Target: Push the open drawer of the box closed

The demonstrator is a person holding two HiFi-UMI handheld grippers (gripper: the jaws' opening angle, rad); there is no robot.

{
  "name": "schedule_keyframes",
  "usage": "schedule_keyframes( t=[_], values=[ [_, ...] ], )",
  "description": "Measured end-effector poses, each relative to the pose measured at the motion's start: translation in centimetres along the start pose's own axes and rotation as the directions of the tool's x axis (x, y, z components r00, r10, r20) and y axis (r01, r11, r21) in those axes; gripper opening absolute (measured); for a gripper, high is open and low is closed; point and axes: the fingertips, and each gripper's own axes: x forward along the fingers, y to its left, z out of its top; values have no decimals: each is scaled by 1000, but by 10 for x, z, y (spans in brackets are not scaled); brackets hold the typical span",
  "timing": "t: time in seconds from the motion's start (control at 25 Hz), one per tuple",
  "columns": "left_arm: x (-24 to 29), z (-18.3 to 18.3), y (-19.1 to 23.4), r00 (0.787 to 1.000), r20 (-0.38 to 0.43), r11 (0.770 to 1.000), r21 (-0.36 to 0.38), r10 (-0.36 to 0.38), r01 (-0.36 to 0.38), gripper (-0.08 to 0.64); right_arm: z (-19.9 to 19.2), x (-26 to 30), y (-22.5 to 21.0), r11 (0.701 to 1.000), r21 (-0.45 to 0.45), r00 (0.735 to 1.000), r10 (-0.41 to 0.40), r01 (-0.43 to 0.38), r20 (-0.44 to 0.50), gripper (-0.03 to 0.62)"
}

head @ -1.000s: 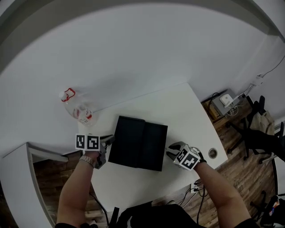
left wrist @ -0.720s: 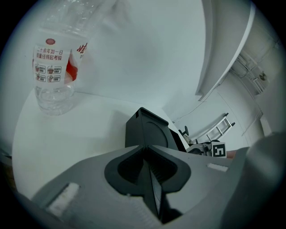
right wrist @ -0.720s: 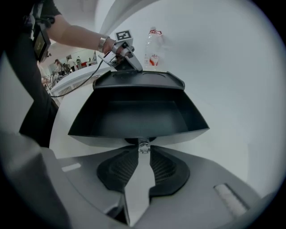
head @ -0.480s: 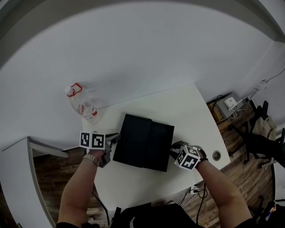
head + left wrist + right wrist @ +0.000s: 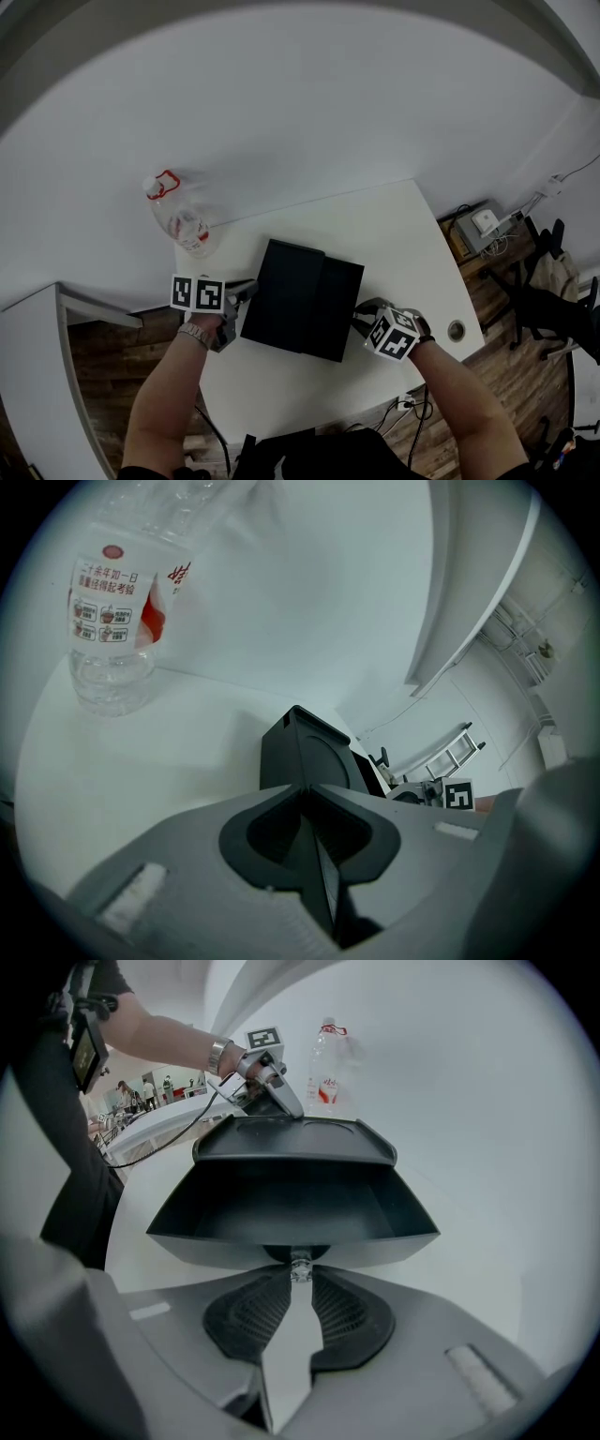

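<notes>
A black box (image 5: 286, 292) lies on the white table (image 5: 394, 234), its drawer (image 5: 342, 302) pulled out toward my right gripper (image 5: 359, 315). In the right gripper view the open, empty drawer (image 5: 291, 1206) fills the middle. Its small clear knob (image 5: 300, 1267) sits pinched between the jaw tips of my right gripper (image 5: 300, 1275). My left gripper (image 5: 249, 290) is shut, its tips at the box's left side; in its own view the box (image 5: 305, 752) stands just past the closed tips of the left gripper (image 5: 306, 791).
A clear plastic bottle (image 5: 182, 222) with a red cap ring stands at the table's far left, also large in the left gripper view as the bottle (image 5: 114, 621). A round cable hole (image 5: 456, 329) sits near the table's right edge. Chairs and cables lie beyond on the wooden floor.
My right gripper has come in against the drawer front and its jaws have narrowed onto the knob. The left gripper stays at the box's left side.
</notes>
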Motion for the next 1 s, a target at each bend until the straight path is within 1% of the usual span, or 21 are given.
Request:
schedule_keyframes(
  t=[0.48,1.0],
  values=[
    [1,0,1,1000,14,1000,-22,-21,21,38,42,22,1,999,-24,999,31,-30,26,72],
    [1,0,-1,999,26,998,-35,-47,48,40,69,35,3,998,-43,998,57,-56,32,72]
  ],
)
